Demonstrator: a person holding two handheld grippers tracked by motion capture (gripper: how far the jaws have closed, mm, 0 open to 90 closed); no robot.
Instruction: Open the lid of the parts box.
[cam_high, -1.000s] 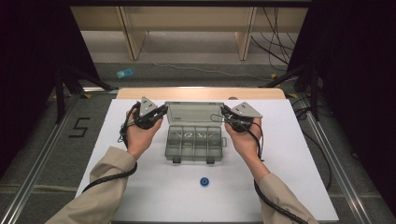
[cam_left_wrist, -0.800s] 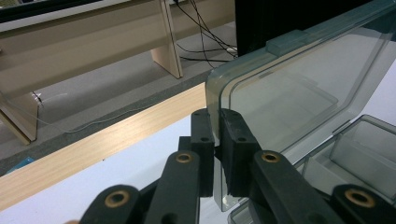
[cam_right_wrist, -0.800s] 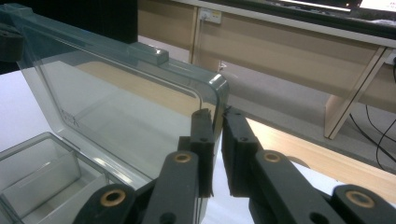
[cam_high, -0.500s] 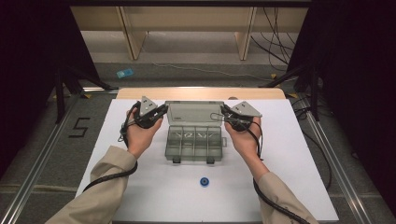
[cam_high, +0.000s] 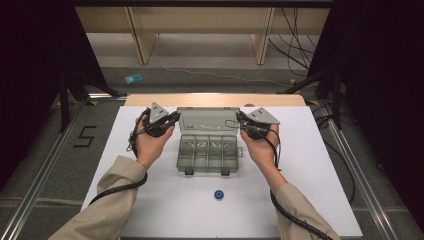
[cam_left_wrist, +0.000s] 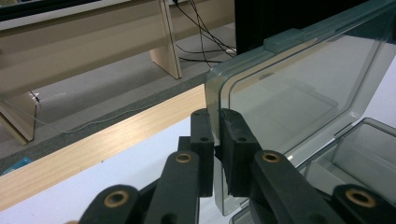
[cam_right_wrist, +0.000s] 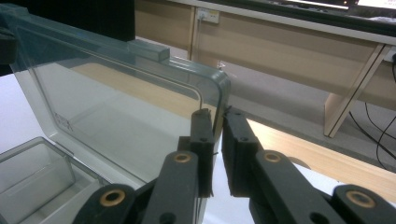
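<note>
A clear grey plastic organiser box (cam_high: 207, 154) with several compartments lies in the middle of the white table, its lid (cam_high: 208, 120) standing raised at the back. My left gripper (cam_high: 174, 116) is shut on the lid's left edge; in the left gripper view the black jaws (cam_left_wrist: 217, 135) pinch the lid's (cam_left_wrist: 299, 88) rounded corner. At the opposite side, my right gripper (cam_high: 240, 117) is shut on the right edge, and the right gripper view shows its jaws (cam_right_wrist: 218, 135) clamped on the lid (cam_right_wrist: 116, 98) near its corner. A hand holds each gripper.
A small blue round piece (cam_high: 218, 194) lies on the white table (cam_high: 310, 165) in front of the box. Cables trail from both grippers along the sleeves. Beyond the table's wooden far edge (cam_high: 215, 99) are wooden shelf legs (cam_high: 141, 32) and floor cables (cam_high: 295, 35).
</note>
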